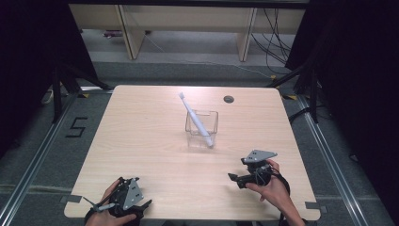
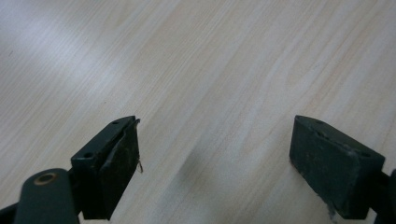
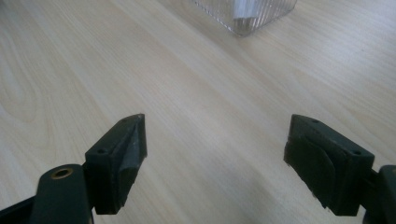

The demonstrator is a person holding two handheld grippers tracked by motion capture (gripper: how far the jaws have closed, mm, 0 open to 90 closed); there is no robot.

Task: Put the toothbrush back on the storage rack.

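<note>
A clear ribbed plastic box stands near the middle of the wooden table. A white toothbrush leans in it, its head sticking up and out toward the far left. My left gripper rests at the table's near left corner, open, with bare wood between its jaws. My right gripper is held at the near right, open and empty, pointing left; the box's near corner shows at the top of the right gripper view.
A small round dark hole sits in the table near the far right. Black stands flank the table at left and right. Wooden furniture legs and cables lie beyond the far edge.
</note>
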